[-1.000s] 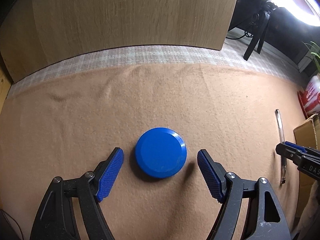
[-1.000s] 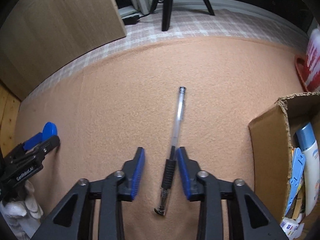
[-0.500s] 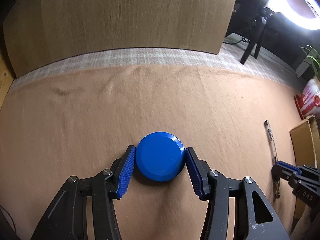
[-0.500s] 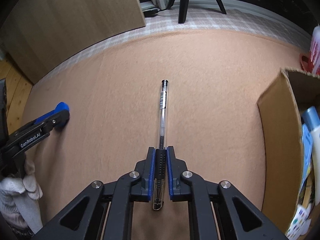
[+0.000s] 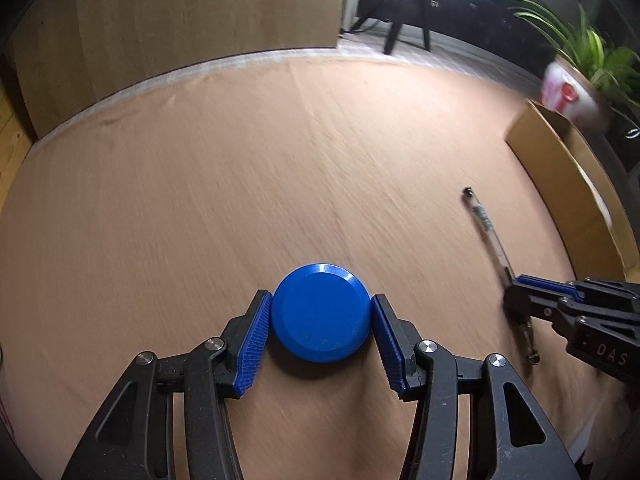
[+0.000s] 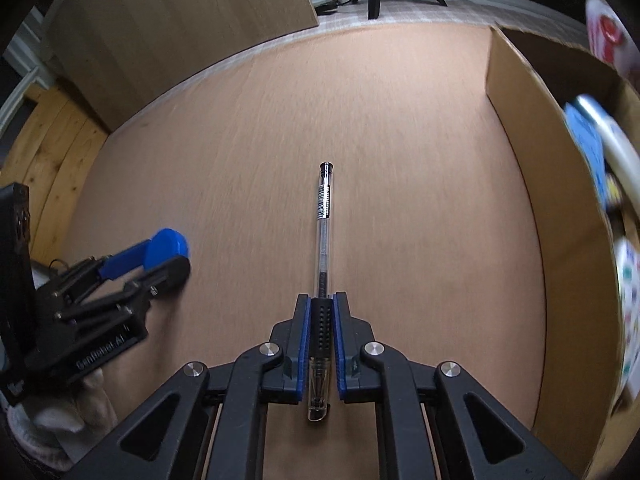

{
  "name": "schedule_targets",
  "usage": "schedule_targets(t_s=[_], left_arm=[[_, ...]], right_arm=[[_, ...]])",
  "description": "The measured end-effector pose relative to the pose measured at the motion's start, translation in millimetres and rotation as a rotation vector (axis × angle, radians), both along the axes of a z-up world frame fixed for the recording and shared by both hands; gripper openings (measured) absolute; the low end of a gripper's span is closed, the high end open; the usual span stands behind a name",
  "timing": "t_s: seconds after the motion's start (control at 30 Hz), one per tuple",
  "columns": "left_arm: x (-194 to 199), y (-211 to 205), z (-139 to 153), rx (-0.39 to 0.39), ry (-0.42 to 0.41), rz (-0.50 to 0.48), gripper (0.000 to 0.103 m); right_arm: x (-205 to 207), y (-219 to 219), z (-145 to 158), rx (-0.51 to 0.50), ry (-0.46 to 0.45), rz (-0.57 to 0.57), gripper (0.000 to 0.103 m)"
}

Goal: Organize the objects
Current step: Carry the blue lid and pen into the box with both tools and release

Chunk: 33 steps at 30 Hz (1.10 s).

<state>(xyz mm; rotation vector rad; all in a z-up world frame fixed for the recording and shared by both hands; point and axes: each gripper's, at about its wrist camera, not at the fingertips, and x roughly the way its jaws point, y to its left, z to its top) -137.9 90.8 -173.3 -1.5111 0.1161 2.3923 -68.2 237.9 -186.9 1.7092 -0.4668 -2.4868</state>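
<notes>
Right hand-held gripper (image 6: 322, 334) is clamped on the pen (image 6: 323, 240), whose long axis points up-frame; the cardboard box (image 6: 532, 184) stands at frame right. Left hand-held gripper (image 5: 320, 334) clamps the blue lid (image 5: 320, 312) above the table (image 5: 240, 184).

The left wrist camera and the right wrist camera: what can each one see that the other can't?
Only the left wrist view shows the green plant and the whole round top of the blue lid, squeezed by the left tongs.

Only the right wrist view shows the things inside the cardboard box and the pen's black grip pinched in the right tongs.

Both show the pen, lid, box and tan cloth.
</notes>
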Motion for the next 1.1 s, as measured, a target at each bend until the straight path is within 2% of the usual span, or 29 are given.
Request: schedule_targets(t_s=[0.27,0.57,0.8,1.1], left_arm=[[33,12,6,0.076,-0.043,0.007,0.054],[33,55,44,0.123,0.022,-0.046,0.054],[24,107,76,0.151,0.078,-0.128,0.054],[10,185,96,0.174,0.12,-0.218,0.054]], right_arm=[[39,12,18,-0.023,0.034,0.003,0.01],[61,55,75,-0.043,0.16,-0.026,0.009],[79,106,105,0.04,0.236,-0.114,0.009],[92,176,112,0.123,0.241,-0.214,0.009]])
